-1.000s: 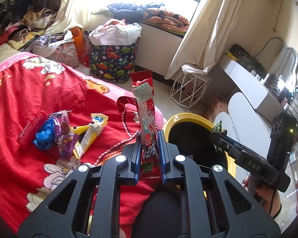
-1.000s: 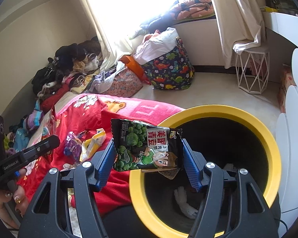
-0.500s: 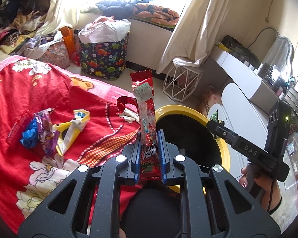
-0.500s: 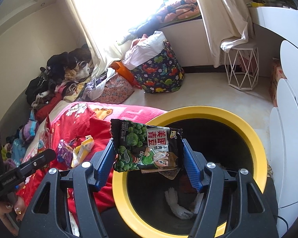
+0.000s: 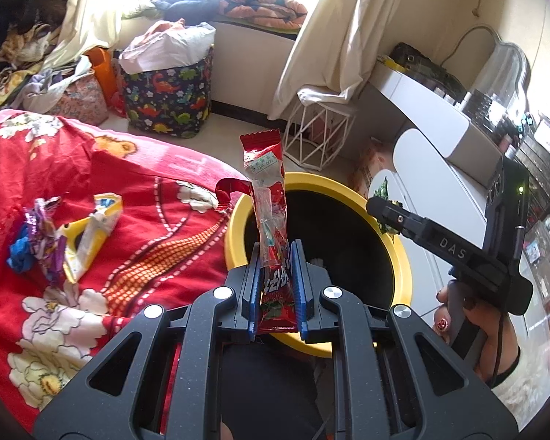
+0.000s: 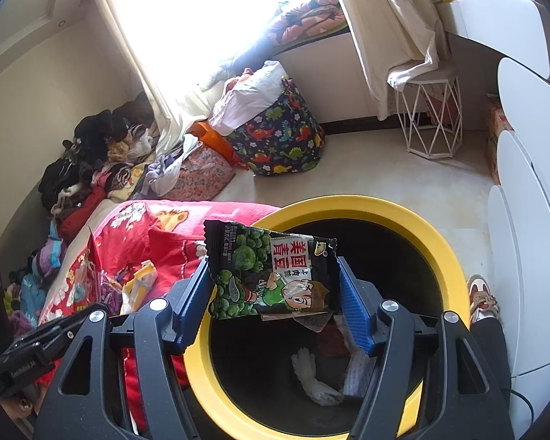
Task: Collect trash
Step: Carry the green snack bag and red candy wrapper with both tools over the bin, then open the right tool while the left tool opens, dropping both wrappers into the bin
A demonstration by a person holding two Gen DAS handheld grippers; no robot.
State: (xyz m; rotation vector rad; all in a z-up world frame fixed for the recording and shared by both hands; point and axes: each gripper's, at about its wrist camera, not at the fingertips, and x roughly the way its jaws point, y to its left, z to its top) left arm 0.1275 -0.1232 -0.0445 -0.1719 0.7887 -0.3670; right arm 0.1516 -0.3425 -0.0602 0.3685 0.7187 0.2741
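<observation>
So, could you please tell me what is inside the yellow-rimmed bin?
Inside the yellow-rimmed bin, white crumpled scraps lie at the bottom; the green pea packet covers part of the opening, hiding anything beneath.

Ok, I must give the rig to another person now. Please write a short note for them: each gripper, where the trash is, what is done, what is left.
Left gripper: shut on a red snack wrapper, at the bin's near rim.
Right gripper: holds a green pea snack bag over the yellow-rimmed bin.
Done: some trash lies in the bin.
Left: drop both, then collect the wrappers on the red blanket.
</observation>
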